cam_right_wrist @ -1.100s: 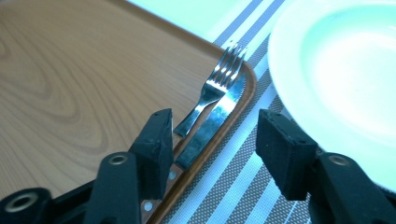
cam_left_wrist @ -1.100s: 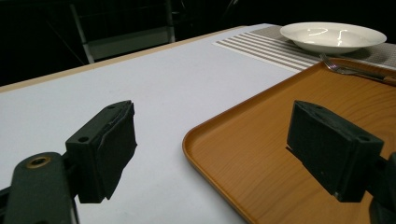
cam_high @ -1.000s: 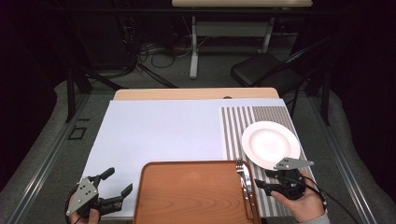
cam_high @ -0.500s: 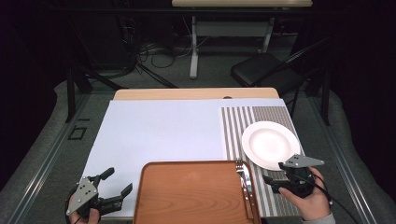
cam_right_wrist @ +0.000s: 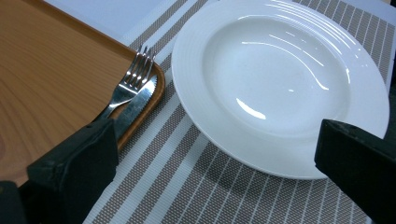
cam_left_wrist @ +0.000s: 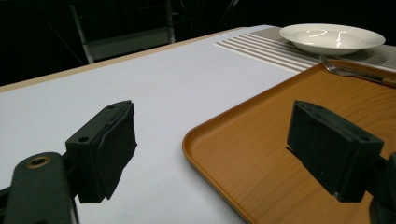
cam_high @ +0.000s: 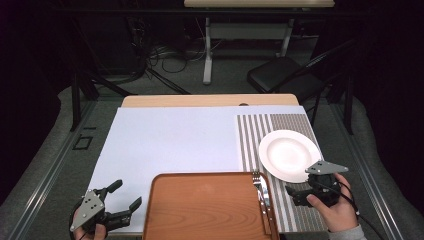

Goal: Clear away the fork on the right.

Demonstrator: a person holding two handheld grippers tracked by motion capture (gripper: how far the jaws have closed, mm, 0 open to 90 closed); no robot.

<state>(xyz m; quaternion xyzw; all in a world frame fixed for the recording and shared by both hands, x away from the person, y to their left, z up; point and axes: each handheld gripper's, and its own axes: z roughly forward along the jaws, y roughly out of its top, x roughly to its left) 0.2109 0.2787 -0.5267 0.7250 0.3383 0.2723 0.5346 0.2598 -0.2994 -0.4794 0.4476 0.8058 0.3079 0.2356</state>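
Wooden tray (cam_high: 205, 205) sits at the near edge of the counter (cam_high: 170, 140), and it carries a fork (cam_right_wrist: 128, 81) and a knife (cam_right_wrist: 135, 107), side by side along its right rim, tips pointing away from the person. The rest of the tray is bare wood.

The plate (cam_high: 289, 155) lies just right of the tray, on the striped mat (cam_high: 260, 130), not touching the tray. It's white, round, deep in the middle with a broad rim, glossy, nothing in it.

Right tool (cam_high: 306, 189) hovers over the mat at the plate's near edge; its jaws have just been opening and now stand wide apart, nothing between them. In the right gripper view one jaw hangs over the knife handle, the other over the plate's rim.

Left tool (cam_high: 122, 202) rests off the tray's left corner, jaws apart and holding nothing.

Wide open white surface lies beyond the tray, out to the far wooden edge.
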